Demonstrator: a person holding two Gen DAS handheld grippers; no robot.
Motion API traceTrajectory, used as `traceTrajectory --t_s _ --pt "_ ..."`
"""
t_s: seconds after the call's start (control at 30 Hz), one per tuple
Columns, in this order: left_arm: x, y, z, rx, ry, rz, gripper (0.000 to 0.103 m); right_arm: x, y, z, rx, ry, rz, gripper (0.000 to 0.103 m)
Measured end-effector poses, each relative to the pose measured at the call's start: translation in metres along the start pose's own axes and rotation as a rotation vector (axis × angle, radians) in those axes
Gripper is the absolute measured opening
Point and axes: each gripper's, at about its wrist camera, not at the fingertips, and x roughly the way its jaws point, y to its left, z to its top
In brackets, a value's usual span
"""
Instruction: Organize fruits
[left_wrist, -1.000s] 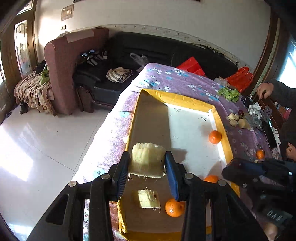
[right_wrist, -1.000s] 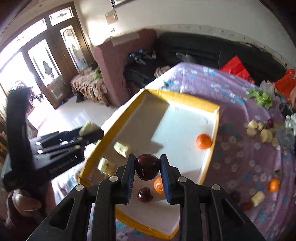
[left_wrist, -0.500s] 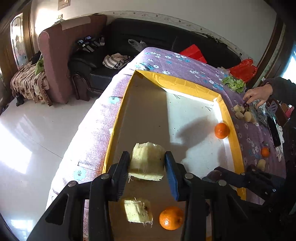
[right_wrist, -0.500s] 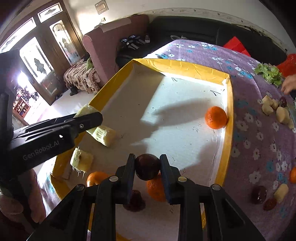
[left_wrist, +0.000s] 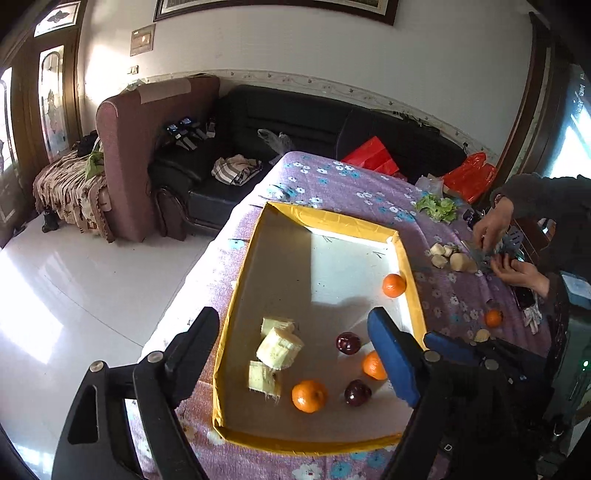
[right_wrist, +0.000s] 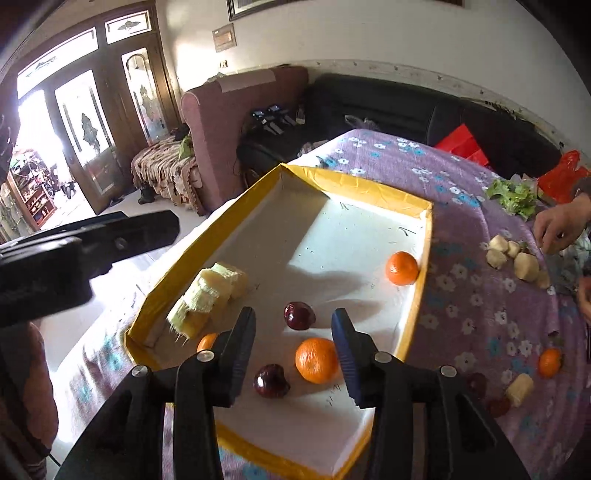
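Observation:
A yellow-rimmed white tray (left_wrist: 242, 295) (right_wrist: 354, 182) lies on the purple flowered cloth. In it are three pale fibrous fruit chunks (left_wrist: 279, 349) (right_wrist: 207, 295), three oranges (left_wrist: 309, 396) (right_wrist: 317, 360) and two dark red fruits (left_wrist: 348, 343) (right_wrist: 299, 315). My left gripper (left_wrist: 293, 325) hangs above the chunks with its jaws opening and nothing held between them. My right gripper (right_wrist: 293, 323) hovers over the tray's near end, its jaws also opening. One red fruit lies free on the tray floor beyond its fingers. Each gripper shows at the edge of the other's view.
A person's hands (left_wrist: 491, 229) (right_wrist: 557, 229) work at the table's right edge beside more pale chunks (left_wrist: 456, 260). Lettuce (left_wrist: 436, 208), a loose orange (left_wrist: 493, 318) and small fruit pieces lie on the cloth. A black sofa (left_wrist: 295, 125) and armchair stand behind; white floor lies to the left.
The left gripper let go of its pale chunk, which now lies with the other two, and drew up and back. The right gripper released its dark red fruit onto the tray floor.

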Motion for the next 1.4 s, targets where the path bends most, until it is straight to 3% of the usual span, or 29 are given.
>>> traceTrajectory --t_s 0.3,0.57,0.7,0.9,1.03,1.4 --pt "-0.023 -0.082 -0.028 0.133 0.008 -0.103 0.084 -0.057 -0.047 -0.049 0.029 -0.026 -0.033 0.052" --pt "0.000 -0.137 -0.047 0.215 0.062 -0.162 0.084 -0.107 -0.167 -0.102 0.180 -0.029 -0.226 0.058" --pt "0.026 -0.158 -0.051 0.224 0.120 -0.191 0.084 -0.114 -0.226 -0.115 0.314 -0.023 -0.266 0.058" --pt "0.060 -0.186 -0.057 0.248 0.169 -0.240 0.084 -0.095 -0.272 -0.111 0.413 -0.022 -0.266 0.057" --pt "0.077 -0.200 -0.057 0.265 0.182 -0.248 0.078 -0.069 -0.281 -0.097 0.414 -0.020 -0.290 0.057" --pt "0.109 -0.221 -0.053 0.261 0.232 -0.257 0.078 -0.018 -0.291 -0.076 0.383 0.008 -0.351 0.060"
